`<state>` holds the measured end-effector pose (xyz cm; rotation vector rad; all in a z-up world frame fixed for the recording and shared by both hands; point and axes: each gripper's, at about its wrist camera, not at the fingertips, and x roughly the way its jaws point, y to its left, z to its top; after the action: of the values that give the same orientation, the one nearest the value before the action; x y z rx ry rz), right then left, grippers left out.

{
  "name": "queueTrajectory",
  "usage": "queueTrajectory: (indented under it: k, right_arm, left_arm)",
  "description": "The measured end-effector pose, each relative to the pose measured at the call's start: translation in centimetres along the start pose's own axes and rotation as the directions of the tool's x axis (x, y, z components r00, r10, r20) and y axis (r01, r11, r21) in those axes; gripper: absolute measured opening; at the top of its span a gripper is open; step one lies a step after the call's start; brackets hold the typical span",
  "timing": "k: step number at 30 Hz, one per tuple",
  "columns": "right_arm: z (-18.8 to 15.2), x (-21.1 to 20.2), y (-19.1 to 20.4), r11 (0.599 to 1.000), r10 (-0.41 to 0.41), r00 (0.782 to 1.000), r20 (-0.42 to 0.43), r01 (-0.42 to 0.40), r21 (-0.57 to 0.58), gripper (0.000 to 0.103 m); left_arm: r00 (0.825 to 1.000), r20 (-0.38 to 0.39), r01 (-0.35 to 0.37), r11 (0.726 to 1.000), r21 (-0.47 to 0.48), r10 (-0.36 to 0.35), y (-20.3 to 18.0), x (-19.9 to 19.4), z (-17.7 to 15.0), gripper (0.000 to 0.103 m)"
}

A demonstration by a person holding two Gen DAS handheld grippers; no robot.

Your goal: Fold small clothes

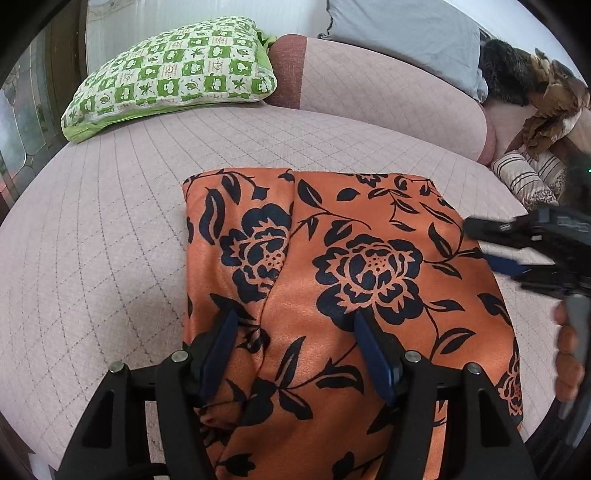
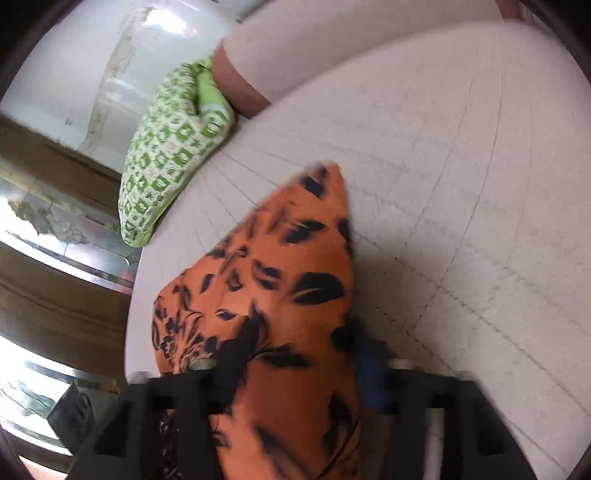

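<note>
Orange floral cloth (image 1: pixel 354 280) lies folded flat on the pink quilted bed (image 1: pixel 110 229), long axis running away from the left gripper (image 1: pixel 295 325). Left jaws stand wide, cloth beneath and between. Right gripper (image 1: pixel 476 243) at the cloth's right edge; its view blurred, grip cannot be told. Green pillow (image 1: pixel 173 77) well beyond.

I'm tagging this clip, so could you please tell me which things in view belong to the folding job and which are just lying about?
Job:
- orange floral garment
- left tool, jaws apart over the garment
- right tool at its right edge

Lying about:
- green checked pillow
- grey pillow
- striped cushion
- brown cloth
</note>
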<state>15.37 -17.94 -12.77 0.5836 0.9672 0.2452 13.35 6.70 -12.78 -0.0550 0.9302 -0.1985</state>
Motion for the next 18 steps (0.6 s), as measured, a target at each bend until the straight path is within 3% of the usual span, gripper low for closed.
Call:
queueTrajectory:
  k: [2,4,6,7,8,10,13,15,18]
  right_arm:
    - [-0.6,-2.6,1.8,0.997,0.021,0.998,0.06,-0.017,-0.07,0.064]
    - [-1.6,-3.2,3.6,0.993,0.062,0.996,0.058,-0.055,-0.108,0.066]
    - [-3.0,-1.6,4.1,0.991,0.058,0.998,-0.008,-0.059,-0.119,0.072]
    - [-3.8,0.2,3.7,0.992,0.035,0.995,-0.092,-0.046,-0.119,0.074]
    - [-4.4,1.4,3.2,0.991,-0.003,0.993,-0.118,-0.013,-0.136,0.074]
    - [-4.6,0.5,3.7,0.986,0.0,0.998,-0.069,-0.011,-0.167,0.074]
    - [-4.4,0.4,3.8,0.986,-0.001,0.996,-0.085,-0.013,-0.167,0.076]
    - [-4.4,0.6,3.8,0.986,0.01,0.996,-0.088,-0.024,-0.165,0.077]
    - [-4.6,0.5,3.6,0.985,0.021,0.996,-0.084,-0.035,-0.171,0.077]
  left_arm:
    - [1.0,0.0,-0.005,1.0,-0.001,0.005,-0.1,0.0,0.0,0.067]
    - [1.0,-0.004,-0.003,1.0,-0.006,0.003,0.0,-0.1,0.1,0.067]
    - [1.0,-0.01,0.015,1.0,-0.023,-0.015,0.3,-0.4,0.3,0.067]
    - [0.999,-0.009,0.031,0.999,-0.042,-0.032,0.6,-0.8,0.4,0.067]
    - [0.998,0.002,0.063,0.995,-0.071,-0.063,1.1,-1.6,0.5,0.067]
    - [0.991,0.067,0.122,0.983,-0.134,-0.114,2.9,-3.9,0.7,0.07]
    - [0.99,0.118,0.098,0.969,-0.227,-0.073,6.5,-4.7,1.2,0.078]
    - [0.993,0.059,0.112,0.951,-0.289,-0.099,8.7,-2.9,2.0,0.078]
    - [0.979,-0.051,0.165,0.912,-0.375,-0.198,10.5,1.0,3.4,0.076]
